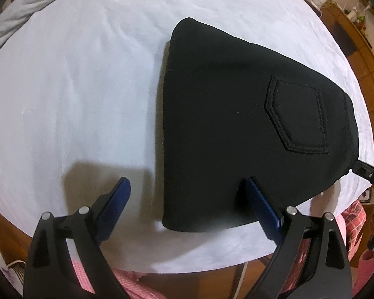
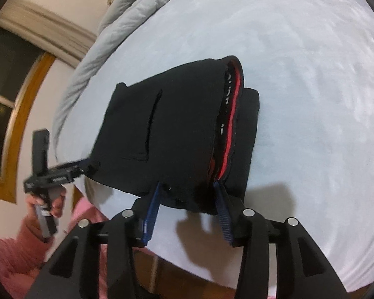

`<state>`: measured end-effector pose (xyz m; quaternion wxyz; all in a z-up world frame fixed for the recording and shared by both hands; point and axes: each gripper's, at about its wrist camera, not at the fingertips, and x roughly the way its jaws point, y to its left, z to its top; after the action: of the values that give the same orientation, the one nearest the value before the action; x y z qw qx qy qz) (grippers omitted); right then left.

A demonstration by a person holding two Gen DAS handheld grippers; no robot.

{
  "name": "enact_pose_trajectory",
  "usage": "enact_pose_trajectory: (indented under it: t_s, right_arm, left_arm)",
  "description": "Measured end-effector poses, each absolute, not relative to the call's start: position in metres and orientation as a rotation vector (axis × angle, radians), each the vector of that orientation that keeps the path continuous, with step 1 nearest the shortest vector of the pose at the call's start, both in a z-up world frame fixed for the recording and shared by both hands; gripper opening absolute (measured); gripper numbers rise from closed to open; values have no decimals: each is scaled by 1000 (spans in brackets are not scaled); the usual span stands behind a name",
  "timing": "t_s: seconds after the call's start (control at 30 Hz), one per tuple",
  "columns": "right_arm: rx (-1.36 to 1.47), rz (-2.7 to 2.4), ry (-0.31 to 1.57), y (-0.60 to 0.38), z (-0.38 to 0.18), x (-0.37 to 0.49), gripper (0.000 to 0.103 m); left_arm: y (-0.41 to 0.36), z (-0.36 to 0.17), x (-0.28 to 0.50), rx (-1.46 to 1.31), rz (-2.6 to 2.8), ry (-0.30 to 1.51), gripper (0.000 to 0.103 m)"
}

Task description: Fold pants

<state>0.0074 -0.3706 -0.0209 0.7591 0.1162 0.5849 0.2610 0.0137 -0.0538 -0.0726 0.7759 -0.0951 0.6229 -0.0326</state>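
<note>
Our left claw (image 1: 188,191) stands wide open just above the near edge of the pants (image 1: 236,124), one blue pad over the bare sheet and the other over the black cloth; we hold nothing with it, and we think it is placed there so it can press or take the folded corner. Our right claw (image 2: 188,194) is also open, with its two pads on both sides of the near edge at the waistband (image 2: 233,114), where the red inner lining shows; the cloth lies between the pads but they do not seem to be closed on it. The pants lie on the bed (image 1: 74,87), on the pale sheet, already folded to a compact packet with the back pocket (image 1: 296,118) on top, so we judge that the folding is nearly finished. A lower layer comes out a little beyond the waistband, which may need a small correction. Beyond, a grey duvet (image 2: 127,20) is pushed to the far side, probably to leave a flat place for the work.
</note>
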Motion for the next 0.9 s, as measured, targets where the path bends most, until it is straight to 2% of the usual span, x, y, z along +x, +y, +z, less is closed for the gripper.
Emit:
enact_pose_trajectory:
  t_s: [0.07, 0.1, 0.27, 0.53, 0.9]
  right_arm:
    - [228, 579, 1257, -372, -18, 6, 21]
    - [239, 593, 1245, -375, -15, 5, 6]
    - [208, 642, 1245, -378, -6, 2, 6]
    - [230, 549, 1372, -386, -39, 12, 5]
    - [255, 543, 1365, -390, -39, 7, 6]
  left_arm:
    - [-53, -75, 15, -216, -74, 1357, 92]
    - [-52, -76, 16, -224, -74, 1361, 93]
    - [-47, -81, 20, -236, -80, 1371, 93]
    - [-47, -82, 23, -223, -101, 1380, 95]
    - [-36, -95, 53, -372, -200, 1447, 94]
